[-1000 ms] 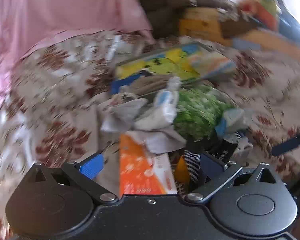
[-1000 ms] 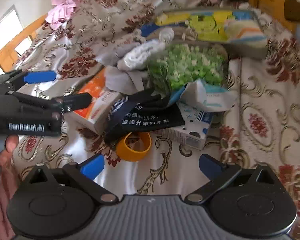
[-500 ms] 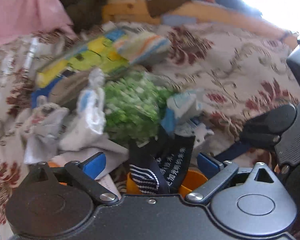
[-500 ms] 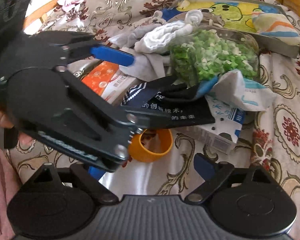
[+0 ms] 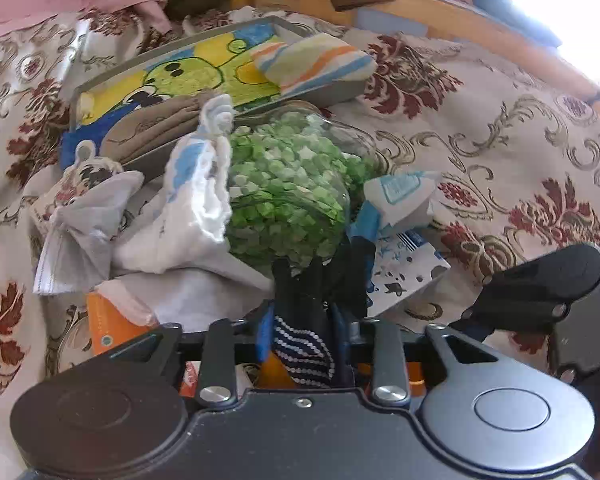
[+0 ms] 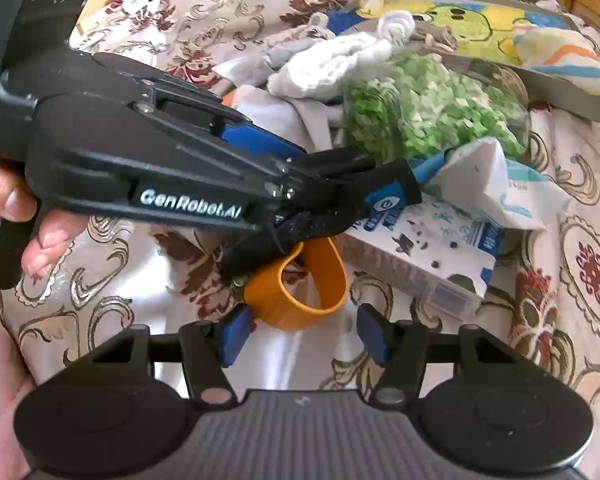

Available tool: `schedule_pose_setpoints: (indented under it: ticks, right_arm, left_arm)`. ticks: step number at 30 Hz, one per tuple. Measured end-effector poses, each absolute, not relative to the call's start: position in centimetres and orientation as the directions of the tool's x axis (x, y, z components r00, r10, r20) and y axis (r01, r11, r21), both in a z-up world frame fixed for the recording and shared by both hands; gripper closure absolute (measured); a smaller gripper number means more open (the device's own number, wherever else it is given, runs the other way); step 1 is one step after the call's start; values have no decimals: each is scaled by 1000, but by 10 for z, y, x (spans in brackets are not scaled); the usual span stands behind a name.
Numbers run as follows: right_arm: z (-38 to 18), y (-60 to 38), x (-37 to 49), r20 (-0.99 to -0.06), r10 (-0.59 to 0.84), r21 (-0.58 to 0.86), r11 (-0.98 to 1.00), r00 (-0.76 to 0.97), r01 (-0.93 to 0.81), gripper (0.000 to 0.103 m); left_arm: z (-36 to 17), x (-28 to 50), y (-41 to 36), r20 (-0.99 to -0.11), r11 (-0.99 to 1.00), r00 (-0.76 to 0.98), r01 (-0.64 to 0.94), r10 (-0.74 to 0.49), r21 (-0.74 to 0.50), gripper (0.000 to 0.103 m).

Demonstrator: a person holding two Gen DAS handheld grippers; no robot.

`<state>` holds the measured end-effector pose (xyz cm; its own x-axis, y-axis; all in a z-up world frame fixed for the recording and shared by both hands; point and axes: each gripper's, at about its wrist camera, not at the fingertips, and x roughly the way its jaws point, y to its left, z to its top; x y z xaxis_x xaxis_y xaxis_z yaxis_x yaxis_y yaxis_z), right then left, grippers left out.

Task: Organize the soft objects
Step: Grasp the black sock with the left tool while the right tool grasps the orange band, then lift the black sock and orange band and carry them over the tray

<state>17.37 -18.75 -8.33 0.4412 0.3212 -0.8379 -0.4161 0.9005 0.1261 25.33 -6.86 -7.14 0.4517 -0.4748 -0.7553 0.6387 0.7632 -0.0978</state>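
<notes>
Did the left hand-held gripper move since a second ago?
Yes. In the right wrist view, the left hand-held gripper has moved from the picture's left edge rightward to the black sock beside the milk carton; its jaws are closing on the sock.

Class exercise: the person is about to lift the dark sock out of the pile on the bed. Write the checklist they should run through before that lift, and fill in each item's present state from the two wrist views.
1. Dark sock between the left gripper fingers: ok, jaws closing on it.
2. Grip takes the sock alone: cannot tell; the orange ring lies right under it.
3. Right gripper free: ok, nothing between its closing jaws.
4. Jar of green bits clear of the sock: not ok, it touches it.
5. Milk carton clear: cannot tell.
</notes>
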Motion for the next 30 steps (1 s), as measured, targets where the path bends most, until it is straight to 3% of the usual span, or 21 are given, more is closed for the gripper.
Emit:
schedule_pose_setpoints:
  ticks: [2, 6, 13, 23, 27, 30]
  right_arm:
    - [-82, -184, 173, -824, 339, 126, 891, 454, -437, 41]
    - [-83, -179, 174, -807, 370, 134, 874, 461, -467, 42]
    - [-88, -173, 178, -815, 350, 98, 869, 461, -485, 55]
    - [-85, -169, 163, -800, 289, -34, 853, 526, -520, 72]
    - [-83, -167, 157, -794, 277, -68, 845, 542, -531, 72]
    - [-85, -167, 158, -799, 284, -54, 844, 531, -533, 63]
  left_arm:
    - [-70, 256, -64, -758, 779, 453, 616, -470, -115, 85]
    - [-70, 256, -50, -772, 832, 450, 526, -449, -177, 86]
    - [-60, 243, -32, -759, 864, 473, 447, -446, -229, 98]
    - [-37, 226, -7, -745, 927, 562, 312, -358, -210, 100]
    - [-30, 219, 4, -755, 962, 600, 224, -264, -159, 100]
    - [-31, 217, 11, -775, 976, 595, 166, -213, -141, 100]
